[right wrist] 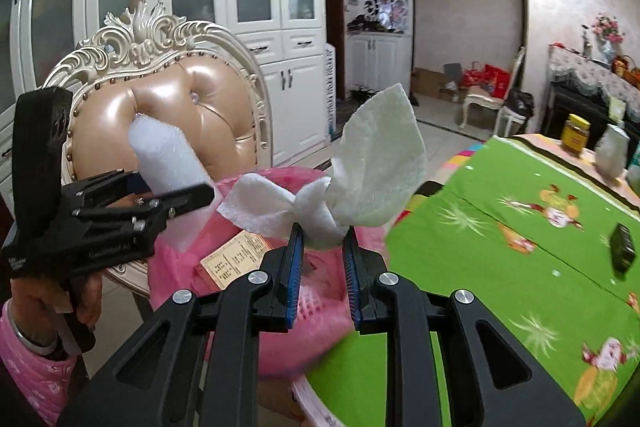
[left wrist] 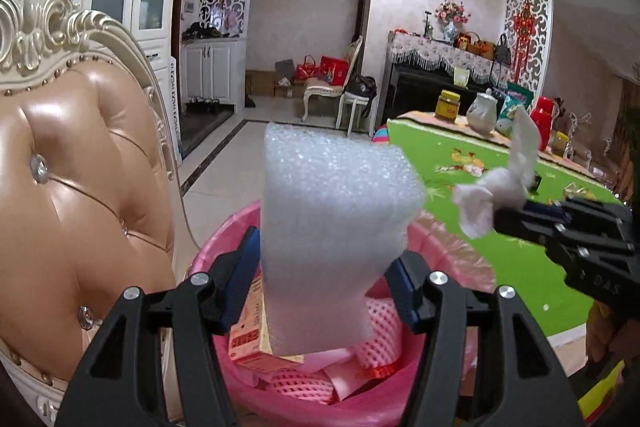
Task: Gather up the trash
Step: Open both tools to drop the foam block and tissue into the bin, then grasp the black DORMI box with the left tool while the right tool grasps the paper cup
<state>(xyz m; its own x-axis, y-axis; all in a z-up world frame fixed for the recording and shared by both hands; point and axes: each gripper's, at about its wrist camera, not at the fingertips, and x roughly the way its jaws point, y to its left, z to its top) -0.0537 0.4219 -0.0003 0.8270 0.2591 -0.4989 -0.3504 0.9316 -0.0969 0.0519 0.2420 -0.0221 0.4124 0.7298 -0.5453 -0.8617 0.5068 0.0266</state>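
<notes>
My left gripper (left wrist: 320,267) is shut on a thick white foam sheet (left wrist: 332,227) and holds it upright over the pink trash bin (left wrist: 224,239). The bin holds pink foam netting (left wrist: 380,343) and a printed carton (left wrist: 248,335). My right gripper (right wrist: 322,251) is shut on a crumpled white paper towel (right wrist: 360,179) and holds it just above the bin (right wrist: 280,179), at its table side. The right gripper (left wrist: 508,217) with the towel (left wrist: 500,183) shows at the right of the left wrist view. The left gripper (right wrist: 200,195) with the foam (right wrist: 168,155) shows at the left of the right wrist view.
An ornate tan padded chair (left wrist: 80,187) stands close on the left of the bin. A table with a green cartoon cloth (right wrist: 520,267) lies to the right, with a yellow jar (left wrist: 448,105), a white teapot (left wrist: 482,111), red containers (left wrist: 544,115) and a small black object (right wrist: 622,247).
</notes>
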